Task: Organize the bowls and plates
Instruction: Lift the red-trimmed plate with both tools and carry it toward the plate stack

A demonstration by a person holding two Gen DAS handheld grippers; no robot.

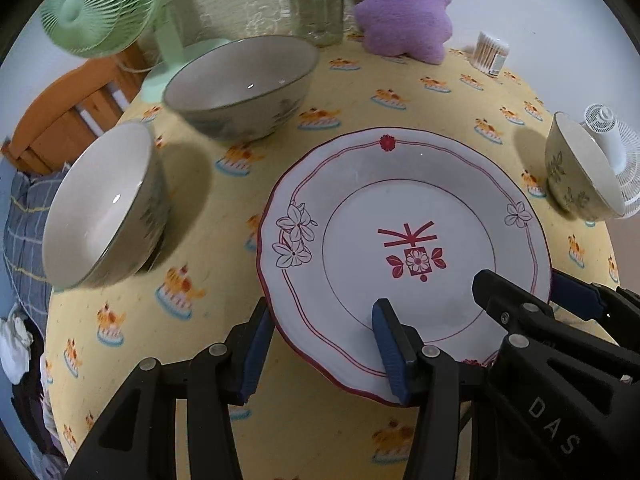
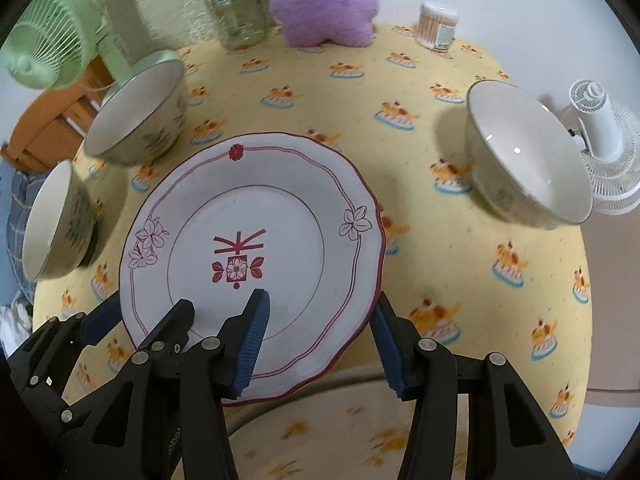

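- Blue rubber pads line both black two-finger grippers; left gripper (image 1: 324,344) and right gripper (image 2: 320,340) each stand spread wide at the near rim of the plate, clamping nothing.
- Each has one finger over the plate face and one outside the rim, seemingly straddling the edge for a two-handed lift; whether the pads touch the plate, can't tell.
- White scalloped ceramic plate with red double rim line, flower outlines and a red centre motif (image 1: 404,236) sits at the near table edge, overhanging it slightly, which leaves the rim easy to grab from below.
- Yellow cake-print tablecloth (image 1: 360,92) covers the round table.
- Small grey-white ceramic bowl (image 1: 100,208) left of the plate, apart from it; larger grey-white bowl with leaf print (image 1: 240,88) behind; third leaf-print bowl (image 2: 528,152) right. All upright, unstacked.
- Far edge: green desk fan (image 1: 92,8), clear glass jar with black lid (image 1: 316,4), purple plush cushion (image 1: 404,8), cotton-swab tub (image 1: 492,52), white small fan (image 2: 600,140).
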